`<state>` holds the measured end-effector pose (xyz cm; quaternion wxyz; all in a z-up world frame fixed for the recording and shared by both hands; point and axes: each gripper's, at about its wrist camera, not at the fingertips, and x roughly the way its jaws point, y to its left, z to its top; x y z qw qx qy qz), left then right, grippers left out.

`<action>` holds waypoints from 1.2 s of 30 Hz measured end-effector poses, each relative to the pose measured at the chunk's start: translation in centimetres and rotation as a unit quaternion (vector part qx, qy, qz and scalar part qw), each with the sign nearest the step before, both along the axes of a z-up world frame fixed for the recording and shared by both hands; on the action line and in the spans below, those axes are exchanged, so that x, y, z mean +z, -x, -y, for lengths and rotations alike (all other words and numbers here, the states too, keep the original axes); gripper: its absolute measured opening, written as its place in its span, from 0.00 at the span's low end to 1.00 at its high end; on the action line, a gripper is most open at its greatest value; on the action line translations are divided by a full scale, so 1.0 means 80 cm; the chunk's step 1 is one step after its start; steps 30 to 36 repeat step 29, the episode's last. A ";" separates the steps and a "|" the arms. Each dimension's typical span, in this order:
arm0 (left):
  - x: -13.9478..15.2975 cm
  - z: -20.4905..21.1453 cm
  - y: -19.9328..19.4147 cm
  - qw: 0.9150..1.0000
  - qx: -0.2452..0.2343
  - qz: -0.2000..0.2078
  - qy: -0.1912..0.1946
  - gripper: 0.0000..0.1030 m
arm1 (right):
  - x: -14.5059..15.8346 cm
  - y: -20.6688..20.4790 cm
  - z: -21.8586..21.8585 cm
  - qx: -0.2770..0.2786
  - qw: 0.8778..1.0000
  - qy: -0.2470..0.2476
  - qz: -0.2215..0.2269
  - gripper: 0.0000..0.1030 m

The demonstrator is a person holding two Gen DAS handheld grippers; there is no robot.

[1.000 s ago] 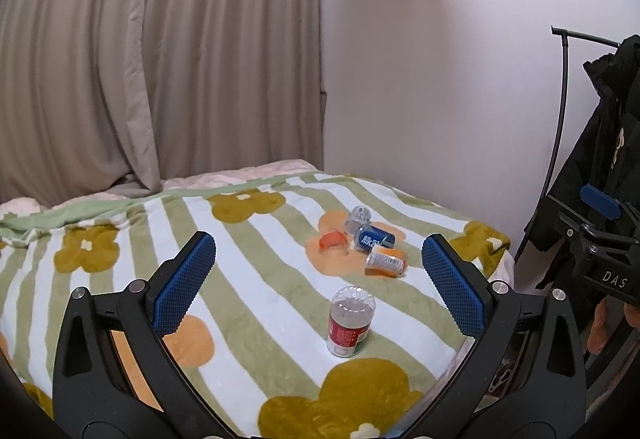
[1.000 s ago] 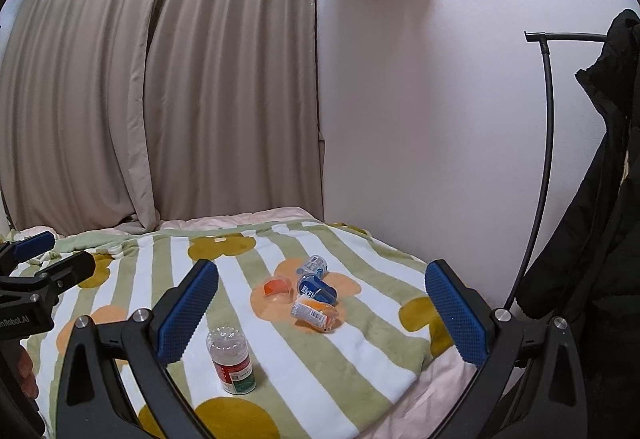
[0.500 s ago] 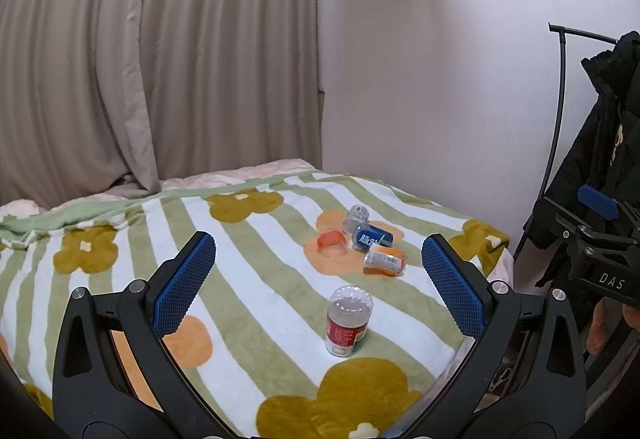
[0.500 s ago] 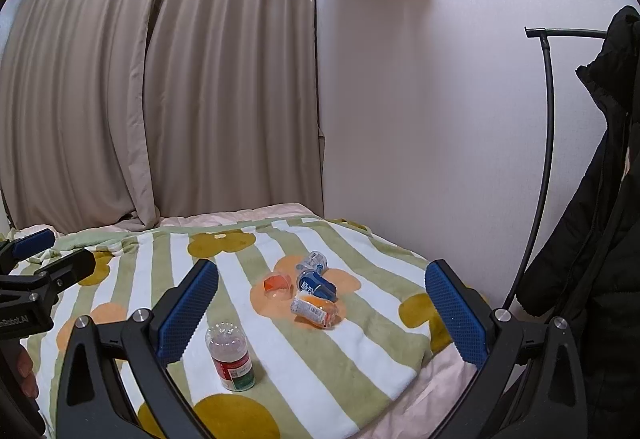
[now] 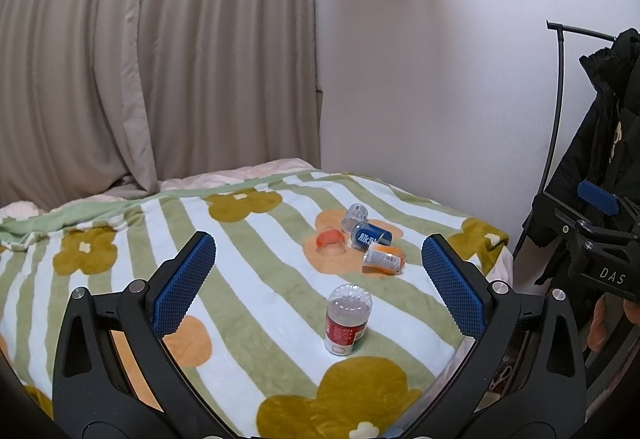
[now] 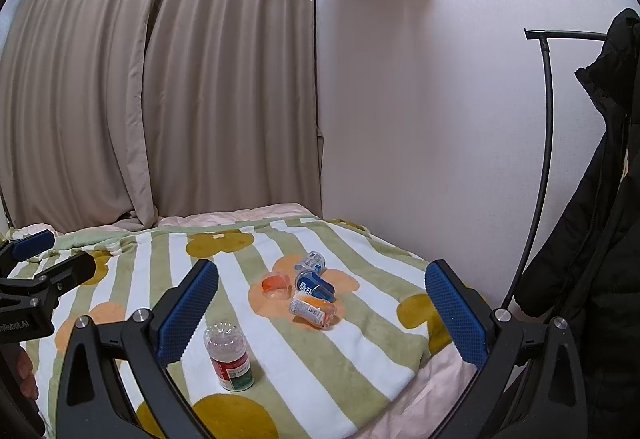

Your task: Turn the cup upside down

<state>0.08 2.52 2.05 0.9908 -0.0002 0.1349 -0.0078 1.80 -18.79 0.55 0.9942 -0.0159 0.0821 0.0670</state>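
A clear plastic cup with a red label (image 5: 347, 319) (image 6: 230, 355) stands on the striped flower blanket (image 5: 248, 279), domed end up. Farther back lies a cluster: a small orange cup (image 5: 329, 239) (image 6: 275, 285), a clear cup (image 5: 354, 214), a blue-labelled one (image 5: 371, 235) (image 6: 314, 285) and an orange-and-white one (image 5: 383, 259) (image 6: 314, 309) on its side. My left gripper (image 5: 317, 239) hovers open above the blanket, well short of all of them. My right gripper (image 6: 322, 265) is open too, holding nothing, with the red-label cup below its left finger.
Beige curtains (image 5: 140, 59) and a white wall (image 5: 420, 79) stand behind the bed. A black coat (image 6: 600, 219) hangs on a thin black rack (image 6: 544, 119) at the right. The blanket's corner (image 6: 400, 379) drops off toward the rack.
Both views have drifted only slightly. Nothing on the blanket has moved, and both grippers stay open.
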 end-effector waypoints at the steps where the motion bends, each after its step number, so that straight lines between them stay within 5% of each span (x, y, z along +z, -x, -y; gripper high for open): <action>1: 0.000 0.000 0.000 1.000 0.000 -0.001 0.000 1.00 | 0.000 -0.001 0.000 0.001 1.000 0.000 0.000 1.00; 36: 0.004 0.007 0.011 0.999 0.005 0.043 -0.019 1.00 | 0.001 -0.001 0.001 0.001 1.000 0.001 -0.001 1.00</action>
